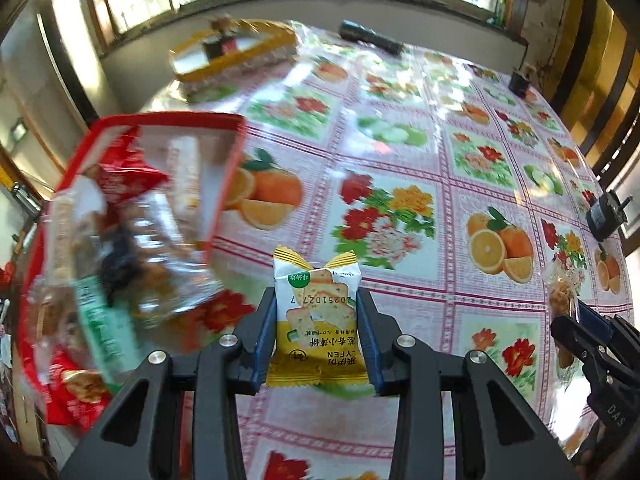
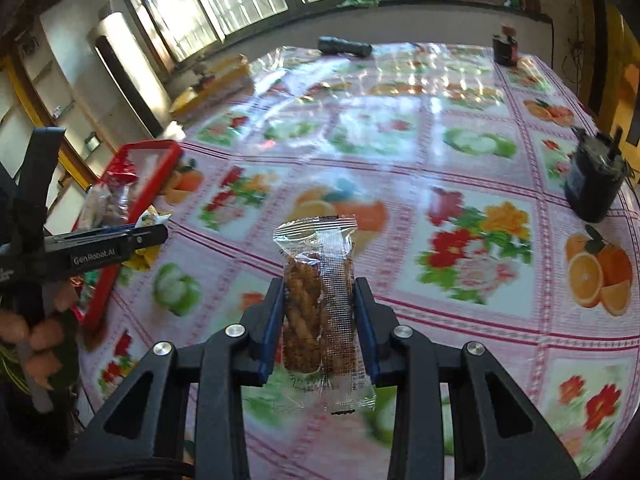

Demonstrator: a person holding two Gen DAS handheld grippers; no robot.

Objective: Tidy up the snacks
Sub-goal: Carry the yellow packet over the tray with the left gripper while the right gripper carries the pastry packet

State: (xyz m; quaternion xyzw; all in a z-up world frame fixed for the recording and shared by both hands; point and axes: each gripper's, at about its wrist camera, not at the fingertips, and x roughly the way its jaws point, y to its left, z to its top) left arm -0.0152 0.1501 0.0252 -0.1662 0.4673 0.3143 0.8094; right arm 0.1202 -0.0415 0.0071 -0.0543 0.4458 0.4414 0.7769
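Note:
My left gripper (image 1: 316, 300) is shut on a yellow and white cracker packet (image 1: 318, 320) and holds it above the table, just right of a red tray (image 1: 168, 118) filled with several snack packets. My right gripper (image 2: 318, 284) is shut on a clear packet of brown twisted snacks (image 2: 318, 300), held above the flowered tablecloth. The red tray (image 2: 158, 146) shows at the left of the right wrist view, with the left gripper (image 2: 154, 236) beside it. The right gripper (image 1: 576, 320) with its clear packet shows at the right edge of the left wrist view.
A yellow box (image 1: 236, 50) stands at the table's far left. A black flashlight (image 1: 370, 36) lies at the far edge. A small dark jar (image 2: 505, 49) stands far right. A black motor-like object (image 2: 592, 184) sits at the right edge. Windows run behind the table.

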